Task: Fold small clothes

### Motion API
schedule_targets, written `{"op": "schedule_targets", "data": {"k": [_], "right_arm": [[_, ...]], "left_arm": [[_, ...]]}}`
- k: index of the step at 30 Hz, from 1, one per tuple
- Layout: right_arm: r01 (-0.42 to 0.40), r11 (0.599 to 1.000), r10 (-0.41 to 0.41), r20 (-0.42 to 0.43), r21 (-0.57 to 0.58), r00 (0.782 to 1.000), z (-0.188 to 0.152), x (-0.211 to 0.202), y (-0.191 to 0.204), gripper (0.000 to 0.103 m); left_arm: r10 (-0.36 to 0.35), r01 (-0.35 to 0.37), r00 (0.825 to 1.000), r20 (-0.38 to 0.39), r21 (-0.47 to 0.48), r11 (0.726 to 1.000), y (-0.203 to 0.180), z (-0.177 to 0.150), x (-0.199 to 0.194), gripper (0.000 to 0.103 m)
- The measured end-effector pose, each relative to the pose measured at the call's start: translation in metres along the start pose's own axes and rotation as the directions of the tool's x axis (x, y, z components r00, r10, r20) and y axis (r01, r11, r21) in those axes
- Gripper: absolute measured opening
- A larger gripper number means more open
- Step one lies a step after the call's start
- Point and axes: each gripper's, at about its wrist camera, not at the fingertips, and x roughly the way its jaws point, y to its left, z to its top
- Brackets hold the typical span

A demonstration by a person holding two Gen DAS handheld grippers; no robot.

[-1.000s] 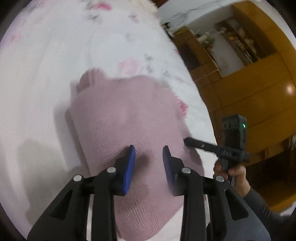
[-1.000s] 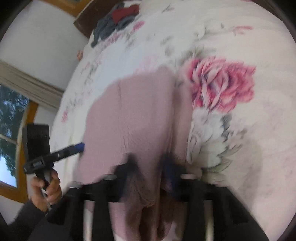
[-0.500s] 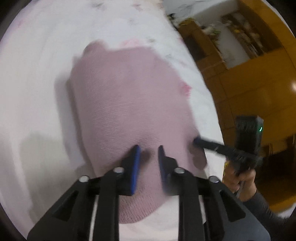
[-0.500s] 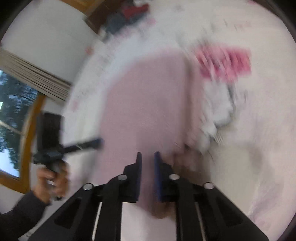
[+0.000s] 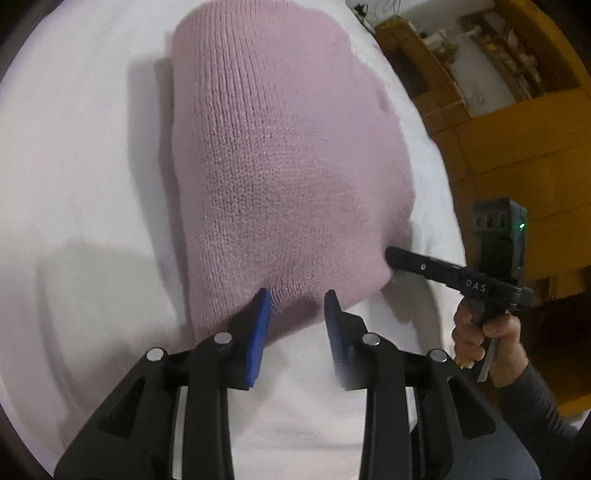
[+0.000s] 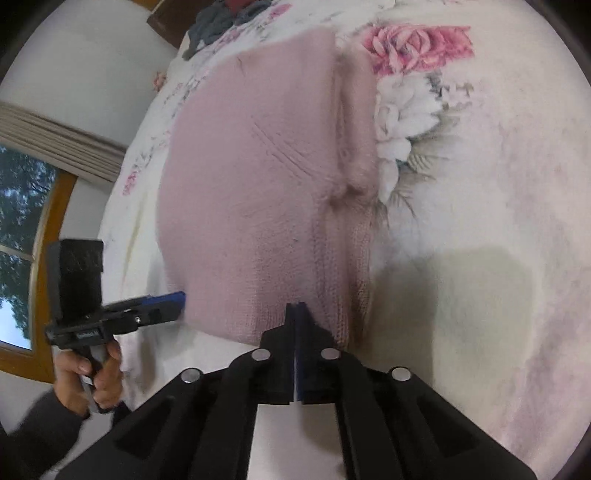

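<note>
A pink knitted garment lies folded flat on the white floral bedspread. My left gripper is open, and the garment's near hem lies between its blue pads. In the right wrist view the left gripper sits at the near left corner of the garment. My right gripper is shut, its tips pinched over the near hem beside a ribbed folded strip. From the left wrist view the right gripper touches the garment's right corner, with a hand holding it.
A heap of dark clothes lies at the far end of the bed. A window with a wooden frame is to the left. Wooden cabinets stand past the bed's right edge.
Both grippers have drawn back to the garment's near hem. The right gripper has gone from slightly open to shut. The left gripper has opened wider.
</note>
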Motion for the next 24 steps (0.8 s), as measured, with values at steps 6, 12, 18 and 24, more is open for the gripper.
{"op": "schedule_targets", "data": {"k": [6,12,18,24], "right_arm": [[-0.151,0.983,0.133,0.167,0.1,0.977,0.045,-0.07,-0.018,0.077],[-0.304,0.911,0.274,0.142,0.28,0.951,0.113,-0.05,-0.068,0.09],[-0.254,0.932,0.255,0.029,0.258,0.966,0.149,0.001,-0.077,0.09],[-0.253,0.941,0.263,-0.013,0.224,0.965,0.168,0.034,-0.074,0.089]], "left_arm": [[-0.041,0.045,0.986,0.163,-0.021,0.999,0.02,-0.008,-0.064,0.089],[-0.059,0.082,0.985,0.161,-0.143,0.986,0.066,-0.01,-0.058,0.089],[-0.162,0.177,0.981,0.108,-0.141,0.974,0.064,0.0,-0.013,0.087],[-0.278,0.289,0.957,0.089,-0.155,0.945,0.068,0.01,0.018,0.087]]}}
